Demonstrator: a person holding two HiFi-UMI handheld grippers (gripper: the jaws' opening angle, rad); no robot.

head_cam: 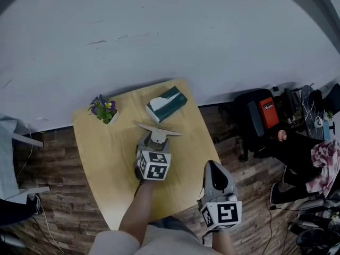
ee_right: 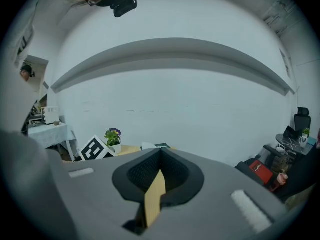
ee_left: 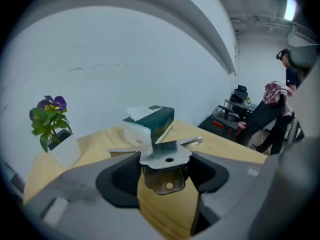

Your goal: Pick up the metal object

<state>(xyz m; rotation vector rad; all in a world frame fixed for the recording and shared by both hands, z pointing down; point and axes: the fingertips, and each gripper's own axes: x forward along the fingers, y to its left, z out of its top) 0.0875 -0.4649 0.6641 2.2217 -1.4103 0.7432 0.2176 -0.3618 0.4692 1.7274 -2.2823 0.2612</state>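
Bench (head_cam: pixel 101 158), wood top. Potted flower (head_cam: pixel 104 110) at far left corner. Left gripper (head_cam: pixel 154 137) over mid-bench, pointing at the far edge, jaws clamped on the metal object (ee_left: pixel 165 156): a flat bracket with side wings, gripped by its bent tab, wood visible beneath it. Tissue box (head_cam: pixel 167 104) just beyond, at the far edge. Right gripper (head_cam: pixel 213 166) at near right edge, jaw tips together, nothing between them.

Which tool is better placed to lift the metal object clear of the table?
Left. The left tool is shut on the metal object over the table; the right tool sits shut and empty near the table's edge.
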